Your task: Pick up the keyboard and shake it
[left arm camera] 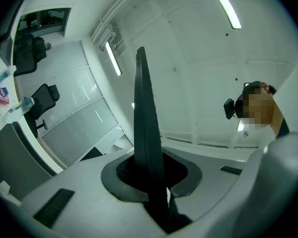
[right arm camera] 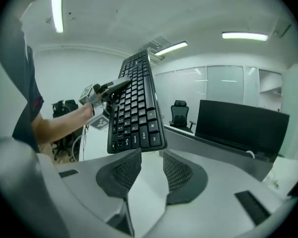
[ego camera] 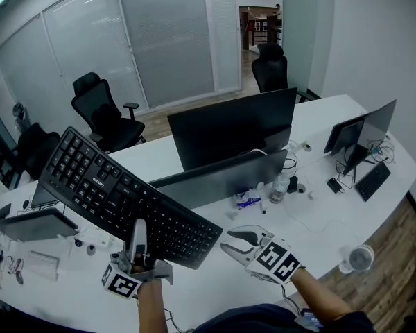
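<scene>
Got the keyboard (ego camera: 125,198) up off the white desk (ego camera: 319,210), hanging in the air and tilted: left end high toward the upper left of the head view, right end lower and nearer. Pinched partway along its near long edge by the left gripper (ego camera: 139,236), jaws squeezed right down onto it. Same story in the left gripper view: board seen edge-on, sticking straight up out of the closed jaws, clamped from both sides.

Now the right gripper (ego camera: 234,242): parked just right of the keyboard's lower corner, close but not touching. Jaws partway apart, only a narrow gap, nothing held. Backed up by the right gripper view: just bare space between the meshy pads (right arm camera: 123,171), and the keyboard floating beyond them with the keys turned toward the camera.

Other stuff around: big black monitor (ego camera: 232,129) standing on the desk, another dark screen (ego camera: 222,177) leaning low in front of it, water bottle (ego camera: 279,187) just beside that one. Further right, a second monitor (ego camera: 364,134) with a smaller keyboard (ego camera: 372,181) near it. Also a black office chair (ego camera: 104,113) back by the frosted glass wall (ego camera: 166,40).
</scene>
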A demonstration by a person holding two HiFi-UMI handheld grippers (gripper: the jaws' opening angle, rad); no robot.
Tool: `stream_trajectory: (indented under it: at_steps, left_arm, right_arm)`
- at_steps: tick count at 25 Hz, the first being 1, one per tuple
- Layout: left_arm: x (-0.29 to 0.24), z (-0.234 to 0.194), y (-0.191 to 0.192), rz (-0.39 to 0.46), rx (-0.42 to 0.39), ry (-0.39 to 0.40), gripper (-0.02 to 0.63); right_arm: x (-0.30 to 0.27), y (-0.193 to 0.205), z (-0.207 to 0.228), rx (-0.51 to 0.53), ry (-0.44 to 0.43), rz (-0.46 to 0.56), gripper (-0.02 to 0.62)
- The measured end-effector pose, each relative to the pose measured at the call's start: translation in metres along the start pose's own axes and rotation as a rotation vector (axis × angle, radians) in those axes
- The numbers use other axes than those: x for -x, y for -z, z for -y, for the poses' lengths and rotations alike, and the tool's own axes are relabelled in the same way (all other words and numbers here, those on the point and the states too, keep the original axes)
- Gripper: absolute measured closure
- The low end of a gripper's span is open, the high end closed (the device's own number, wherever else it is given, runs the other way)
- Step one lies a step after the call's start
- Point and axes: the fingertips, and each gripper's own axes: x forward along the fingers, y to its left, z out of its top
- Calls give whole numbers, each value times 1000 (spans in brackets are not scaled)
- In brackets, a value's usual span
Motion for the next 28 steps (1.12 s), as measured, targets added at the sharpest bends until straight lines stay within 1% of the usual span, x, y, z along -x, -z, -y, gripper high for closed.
stream_trajectory:
  at_steps: [3,5,7,9,12,14,16,17,20,24,28]
  left_arm:
    - [3,-1,-3,47,41,7,523]
    - [6,-3,-2,64,58,4,523]
    - [8,-5,-2,77,73,0,523]
    - [10,-6,-2,87,83,8,523]
    - [9,-6,-2,100,93,25,523]
    - [7,-3,-1,114,105,26,523]
    - [5,-1,-1,129,124,24,523]
    - [4,-1,-2,134,133,27,523]
    - [3,1,-2,146,160,39,523]
    - [3,4,-2,143,180,38,523]
    - [4,8,-4,141,214,46,523]
  right_arm:
    - [1,2,0,-165,-91,63,468]
    - [3,2,-4,-291,-181,114,464]
    - [4,-2,-11,-394,-273,167,448]
    - [4,-6,-18,-452,-344,205,428]
    - [4,-10,-24,-515,-424,250,405]
    - [6,-13,-21,-597,-482,298,383]
    - [9,-15,-16,-690,-542,350,383]
    - [8,-15,-14,-719,-560,361,383]
    - [2,-15,-17,-750,-580,359,382]
    - [1,-30,-26,-815,-642,403,383]
    - [-6,-42,-37,-836,-683,423,383]
